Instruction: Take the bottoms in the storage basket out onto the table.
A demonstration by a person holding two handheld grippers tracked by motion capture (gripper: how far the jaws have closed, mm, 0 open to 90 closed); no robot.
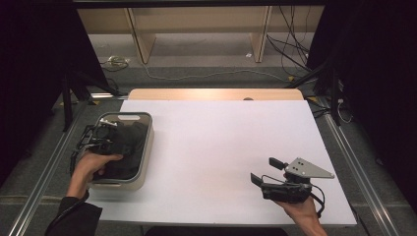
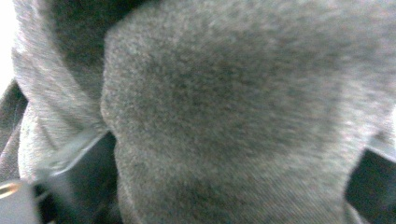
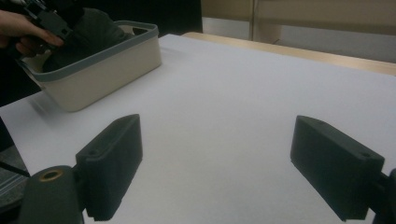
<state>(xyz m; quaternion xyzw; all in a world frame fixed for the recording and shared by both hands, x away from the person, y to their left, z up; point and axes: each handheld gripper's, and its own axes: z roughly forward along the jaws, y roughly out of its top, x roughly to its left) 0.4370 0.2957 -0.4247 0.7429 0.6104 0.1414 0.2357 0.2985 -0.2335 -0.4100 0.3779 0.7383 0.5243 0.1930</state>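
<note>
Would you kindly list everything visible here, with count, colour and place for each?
Bin: one, cream with a grey rim, at the table's left side.
Cloth: one, dark grey, bunched inside the bin; fuzzy and close in the left gripper view.
Table: one, white top with a wooden far edge.
Shelf unit: one, pale wood, on the floor beyond the table.
Cables: several, black and white, on the floor behind.
Left gripper: one, black, down in the bin at the cloth; its jaws are hidden.
Right gripper: one, black, jaws wide apart and empty, above the table's near right.
</note>
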